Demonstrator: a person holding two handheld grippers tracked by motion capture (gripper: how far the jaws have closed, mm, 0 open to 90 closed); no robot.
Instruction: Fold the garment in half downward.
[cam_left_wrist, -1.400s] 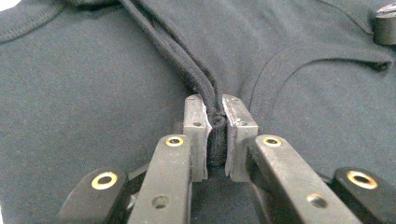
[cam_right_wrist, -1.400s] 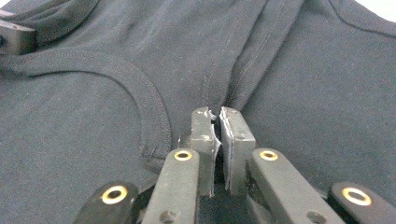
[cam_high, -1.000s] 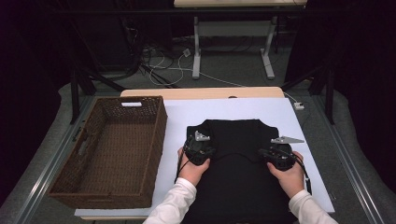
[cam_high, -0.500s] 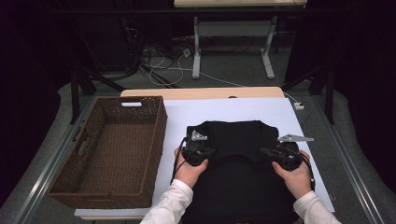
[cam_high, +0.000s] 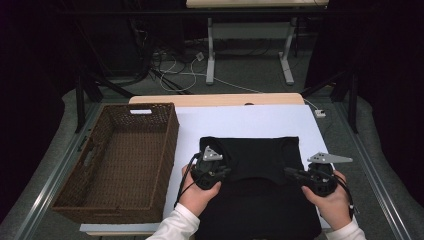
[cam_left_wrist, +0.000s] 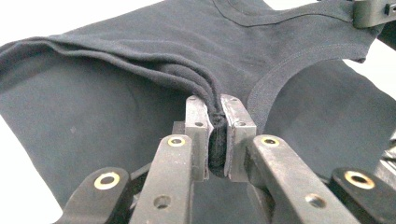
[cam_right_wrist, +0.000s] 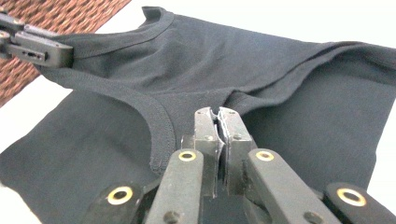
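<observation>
Left gripper (cam_high: 226, 171): clamped on a bunched fold of the shirt (cam_high: 260, 165); in the left gripper view (cam_left_wrist: 216, 108) the cloth was pinched between the two metal pads and rose in layered folds away from them.
Right gripper (cam_high: 289, 171): clamped on the opposite edge of the shirt; in the right gripper view (cam_right_wrist: 216, 114) the pads stood almost together with a thin edge of the shirt (cam_right_wrist: 224, 65) between them.
Hands: left hand (cam_high: 200, 187) and right hand (cam_high: 330, 192) each held a gripper from below, white sleeves at the bottom edge of the high view.
Shirt: black, on the near half of the tabletop, between the two grippers; its upper part was folded over toward the person, the fold line running across the far side. The neckline curve showed in both gripper views (cam_left_wrist: 289, 70).
Tabletop (cam_high: 240, 122): white sheet over it, bare beyond the shirt.
Basket (cam_high: 165, 150): brown wicker, left of the shirt, just beside it without touching.
Other gripper seen: the right gripper's tip at the top right of the left gripper view (cam_left_wrist: 373, 11); the left gripper's tip at the upper left of the right gripper view (cam_right_wrist: 42, 49), with wicker behind it.
</observation>
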